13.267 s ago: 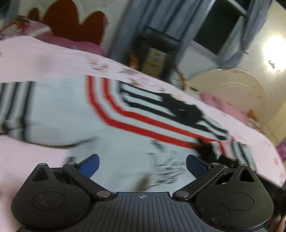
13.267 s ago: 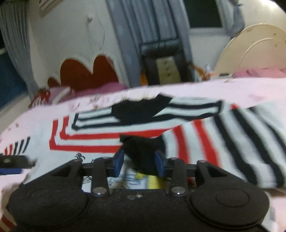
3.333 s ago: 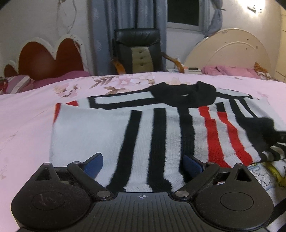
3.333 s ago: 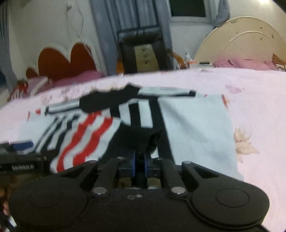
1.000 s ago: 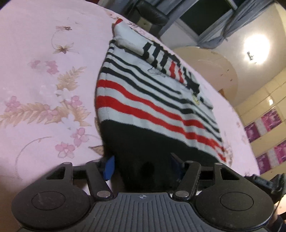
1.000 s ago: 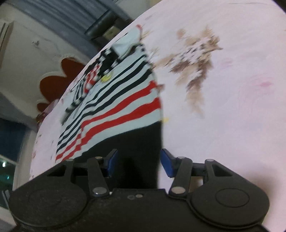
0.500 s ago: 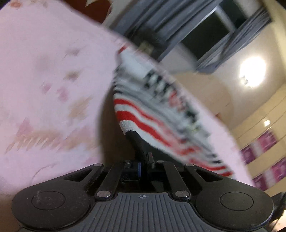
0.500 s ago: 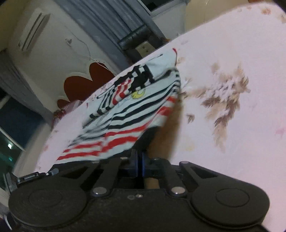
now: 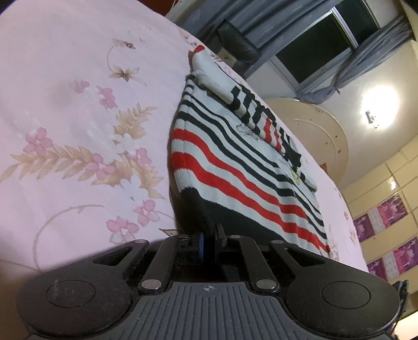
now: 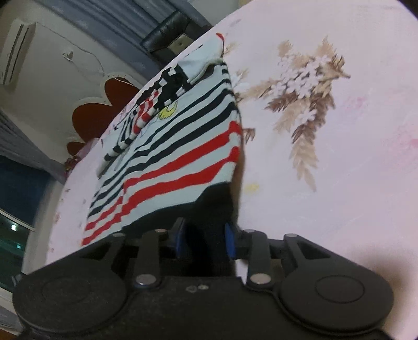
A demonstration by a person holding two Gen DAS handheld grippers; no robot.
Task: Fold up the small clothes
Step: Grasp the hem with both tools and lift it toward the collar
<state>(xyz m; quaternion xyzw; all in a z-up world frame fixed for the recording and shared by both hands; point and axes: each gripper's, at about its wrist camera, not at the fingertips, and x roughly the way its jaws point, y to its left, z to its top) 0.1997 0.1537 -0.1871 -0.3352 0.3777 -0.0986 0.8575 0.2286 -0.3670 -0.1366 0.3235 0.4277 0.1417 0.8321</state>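
While your left gripper (image 9: 209,245) has its blue pads pressed together on the black hem of the striped sweater (image 9: 243,167), the jaws of your right gripper (image 10: 205,240) are opening, its blue pads (image 10: 179,239) standing apart on either side of the same black hem without pinching it. Both tools point down at a slant toward the near edge of the garment, one at each lower corner. That sweater, white with black and red stripes, lies flat on the pink flowered bedsheet (image 9: 78,125), its sleeves folded across the far end. Beyond the bed you can see a black chair (image 9: 235,44), grey curtains (image 10: 117,18), a dark window (image 9: 313,49) and a red scalloped headboard (image 10: 99,112).
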